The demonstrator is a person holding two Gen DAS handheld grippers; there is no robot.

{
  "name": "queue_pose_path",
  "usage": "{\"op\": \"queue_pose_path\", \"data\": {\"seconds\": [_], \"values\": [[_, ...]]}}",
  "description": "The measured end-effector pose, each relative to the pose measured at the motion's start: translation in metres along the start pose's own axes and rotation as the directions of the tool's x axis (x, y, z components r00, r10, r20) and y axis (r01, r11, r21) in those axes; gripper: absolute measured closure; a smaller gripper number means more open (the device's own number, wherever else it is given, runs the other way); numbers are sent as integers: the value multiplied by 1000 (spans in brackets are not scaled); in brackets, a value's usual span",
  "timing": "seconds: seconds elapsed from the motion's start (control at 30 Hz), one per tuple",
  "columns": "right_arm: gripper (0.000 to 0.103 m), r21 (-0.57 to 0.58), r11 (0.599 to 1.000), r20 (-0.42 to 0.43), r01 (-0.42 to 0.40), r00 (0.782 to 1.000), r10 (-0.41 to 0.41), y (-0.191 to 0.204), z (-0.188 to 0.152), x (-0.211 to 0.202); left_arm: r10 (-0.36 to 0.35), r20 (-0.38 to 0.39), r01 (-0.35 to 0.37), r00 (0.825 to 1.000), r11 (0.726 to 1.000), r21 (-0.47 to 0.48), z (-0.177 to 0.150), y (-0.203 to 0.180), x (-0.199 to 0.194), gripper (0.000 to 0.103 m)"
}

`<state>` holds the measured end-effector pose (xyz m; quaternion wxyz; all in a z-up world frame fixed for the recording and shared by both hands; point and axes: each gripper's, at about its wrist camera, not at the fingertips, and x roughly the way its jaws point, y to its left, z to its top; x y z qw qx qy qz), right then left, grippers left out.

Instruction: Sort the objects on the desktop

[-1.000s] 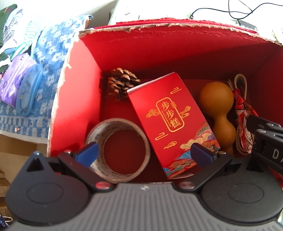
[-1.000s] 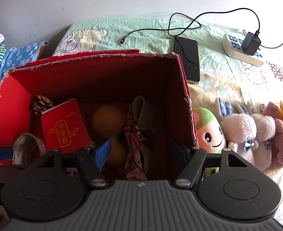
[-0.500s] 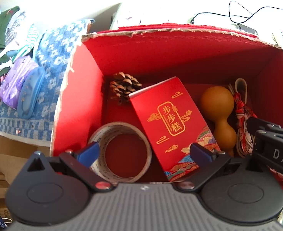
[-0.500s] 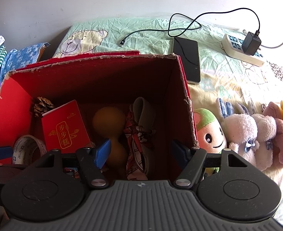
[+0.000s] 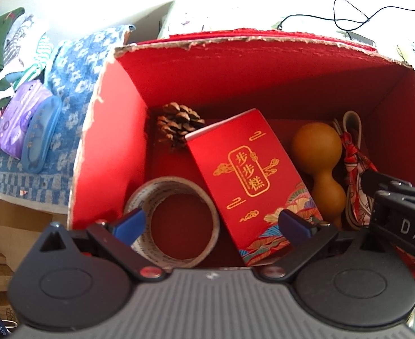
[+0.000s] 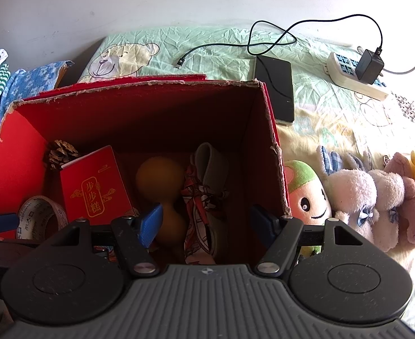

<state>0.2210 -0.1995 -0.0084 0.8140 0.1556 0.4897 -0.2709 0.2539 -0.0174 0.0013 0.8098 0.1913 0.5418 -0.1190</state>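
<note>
Red box (image 6: 139, 107) already holds pine cone (image 5: 179, 123), tape roll (image 5: 173, 220), packet (image 5: 249, 178), gourd (image 5: 319, 158) — plush toys (image 6: 357, 195) remain right, on bed. Both tools — left tool (image 5: 211, 221), right tool (image 6: 207, 220) — hover apart, empty.

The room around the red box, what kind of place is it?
Probably a bedroom: the red box sits on a bear-print bedsheet, with plush toys beside it and folded clothes nearby.

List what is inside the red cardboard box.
Inside the red cardboard box: pine cone, tape roll, red packet, gourd, patterned cloth. The packet hides whatever lies beneath it.
</note>
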Motion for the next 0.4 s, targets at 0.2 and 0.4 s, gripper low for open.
{"op": "queue_pose_path", "data": {"seconds": [0.2,0.4], "values": [[32,2,1000,1,-2,1000,1,0,0,0,-12,20,12,1000,1000,1,-1,1,-3,3],[32,15,1000,5,-8,1000,8,-2,1,0,-11,51,10,999,1000,10,-2,-2,-10,4]]}}
